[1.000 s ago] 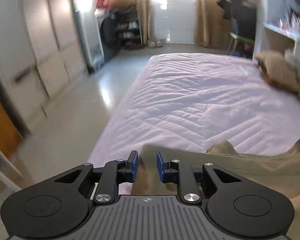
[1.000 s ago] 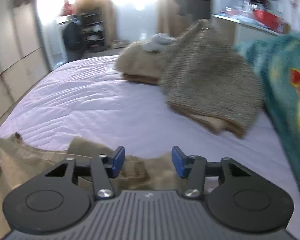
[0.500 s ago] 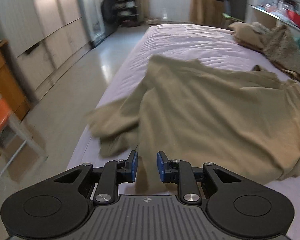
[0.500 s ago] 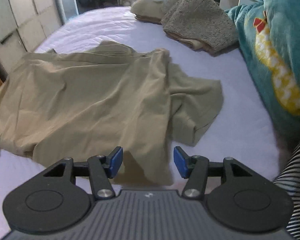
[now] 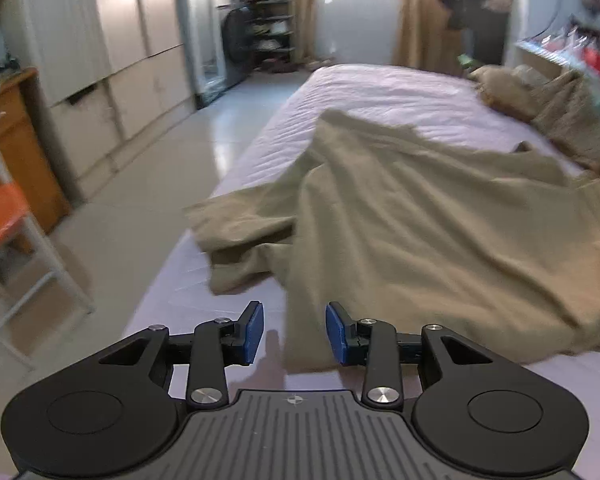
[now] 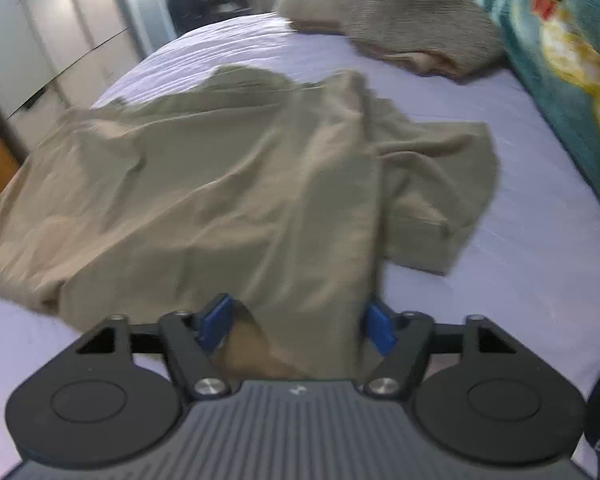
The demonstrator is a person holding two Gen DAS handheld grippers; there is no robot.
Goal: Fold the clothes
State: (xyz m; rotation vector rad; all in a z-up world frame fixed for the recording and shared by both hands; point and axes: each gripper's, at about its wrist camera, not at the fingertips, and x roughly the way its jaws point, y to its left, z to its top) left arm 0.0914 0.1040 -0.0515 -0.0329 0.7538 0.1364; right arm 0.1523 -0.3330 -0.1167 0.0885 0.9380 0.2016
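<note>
A tan shirt (image 5: pixel 420 220) lies spread and rumpled on the lilac bed (image 5: pixel 380 92). It also shows in the right wrist view (image 6: pixel 204 184). My left gripper (image 5: pixel 295 332) is open; the shirt's near hem lies just beyond its right fingertip and nothing is between the pads. My right gripper (image 6: pixel 296 324) is open wide, and a fold of the shirt's near edge lies between its blue pads (image 6: pixel 216 320), loose.
A folded brown knit pile (image 6: pixel 404 28) lies at the bed's far right. A teal patterned blanket (image 6: pixel 572 64) runs along the right side. Left of the bed are bare floor (image 5: pixel 132 200), wardrobes (image 5: pixel 112 52) and an orange stool (image 5: pixel 0 216).
Both grippers pulled the shirt out flat over the bed, then opened. The left gripper let go of the hem and the right opened wider around its fold.
</note>
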